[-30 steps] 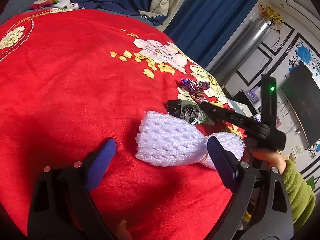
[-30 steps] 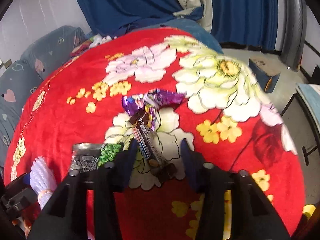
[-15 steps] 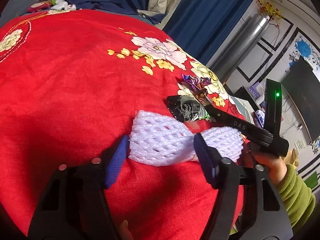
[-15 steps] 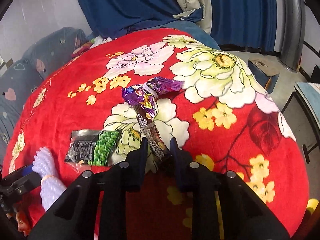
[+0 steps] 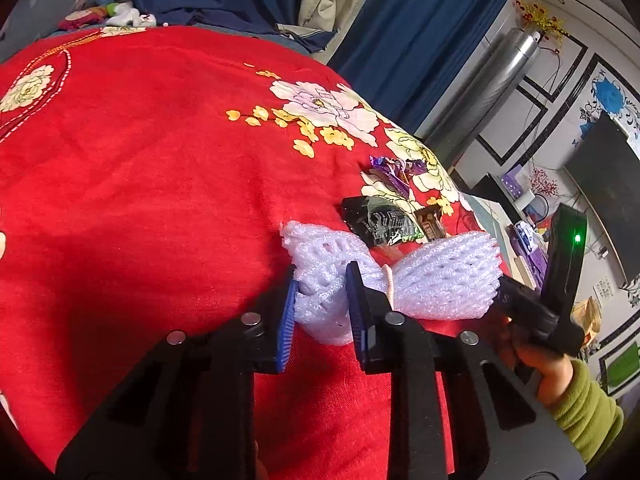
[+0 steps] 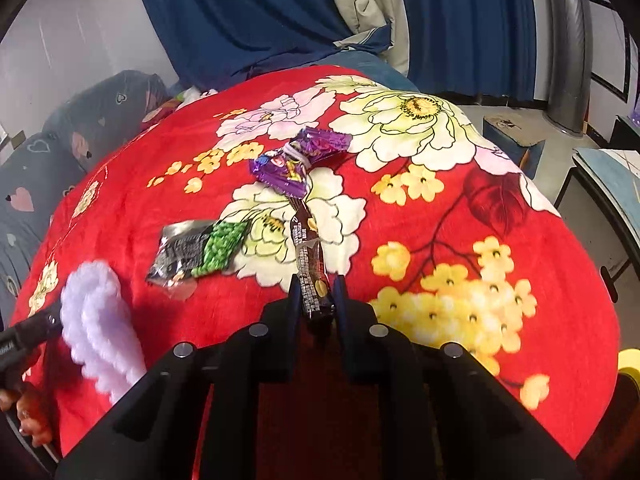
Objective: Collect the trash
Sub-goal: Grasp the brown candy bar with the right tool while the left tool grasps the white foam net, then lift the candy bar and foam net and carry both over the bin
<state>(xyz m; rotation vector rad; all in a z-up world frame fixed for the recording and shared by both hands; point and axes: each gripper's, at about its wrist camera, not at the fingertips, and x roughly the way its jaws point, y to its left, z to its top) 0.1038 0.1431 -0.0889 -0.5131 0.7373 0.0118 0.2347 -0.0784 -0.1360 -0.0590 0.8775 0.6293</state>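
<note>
A white foam fruit net (image 5: 404, 276) lies on the red flowered blanket (image 5: 140, 184). My left gripper (image 5: 322, 284) is shut on its left end. The net also shows in the right wrist view (image 6: 96, 320). My right gripper (image 6: 316, 292) is shut on the near end of a brown snack bar wrapper (image 6: 308, 256), which lies across a white flower. A black and green snack packet (image 6: 200, 248) lies left of it, and a purple candy wrapper (image 6: 300, 160) lies beyond. Both show in the left wrist view, the packet (image 5: 380, 220) and the purple wrapper (image 5: 394, 170).
Blue curtains (image 6: 260, 16) and bedding hang behind the bed. A grey sofa (image 6: 52, 140) stands at the left. A silver cylinder (image 5: 492, 80), a television (image 5: 604, 176) and a cluttered low table (image 5: 524, 216) are off the right edge of the bed.
My left gripper moved forward and closed on the foam net. My right gripper closed on the brown wrapper's near end.
</note>
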